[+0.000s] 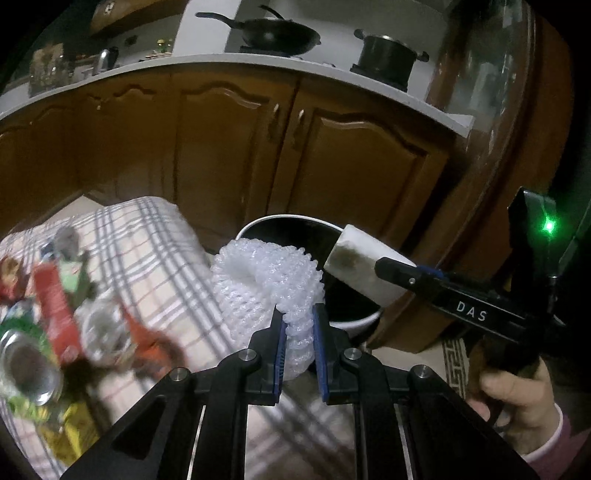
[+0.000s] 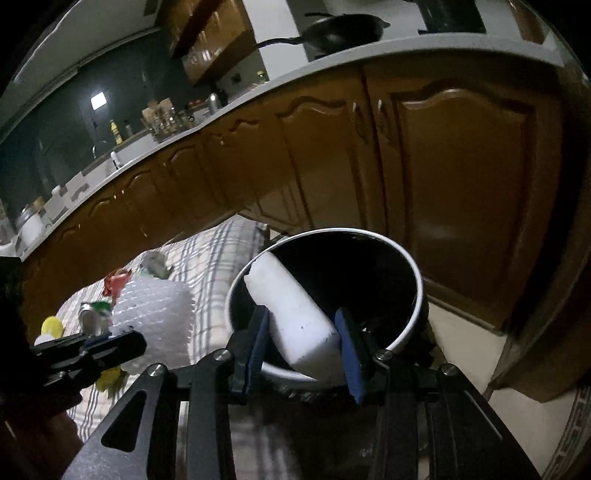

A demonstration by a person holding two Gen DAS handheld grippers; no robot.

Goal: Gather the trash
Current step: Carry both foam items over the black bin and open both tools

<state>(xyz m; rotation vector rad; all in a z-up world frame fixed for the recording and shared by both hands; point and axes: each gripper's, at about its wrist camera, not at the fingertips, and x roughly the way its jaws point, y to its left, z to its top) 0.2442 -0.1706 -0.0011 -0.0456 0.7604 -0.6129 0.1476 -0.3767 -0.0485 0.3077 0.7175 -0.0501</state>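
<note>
Behind the bin (image 2: 413,291), curving across both views: brown wooden cabinets (image 1: 236,147) under a pale countertop (image 1: 221,61), with a black wok (image 1: 273,35) and a dark pot (image 1: 388,55) up on top. Left of the bin, touching or almost touching its wall: a table under a checked cloth (image 1: 159,251). At the cloth's end farthest from the bin, blurred: a heap of litter, with a red packet (image 1: 55,302), an open can (image 1: 26,365) and crumpled wrappers. The bin itself: round, white-rimmed, black inside, standing on a pale floor. Just left of the bin's rim, above the cloth edge: a white foam net sleeve (image 1: 266,280), pinched at one end in the left gripper (image 1: 298,325), blue pads squeezed narrow on the mesh. Over the bin's open mouth, tilted, its soiled far end toward the cabinets: a white foam block (image 2: 291,310), clamped across its width by the right gripper (image 2: 303,332), jaws partway apart and pressing both sides. To the right of the bin, in the left-wrist view: a hand (image 1: 524,402) in a pink cuff, wrapped round the right gripper's handle.
</note>
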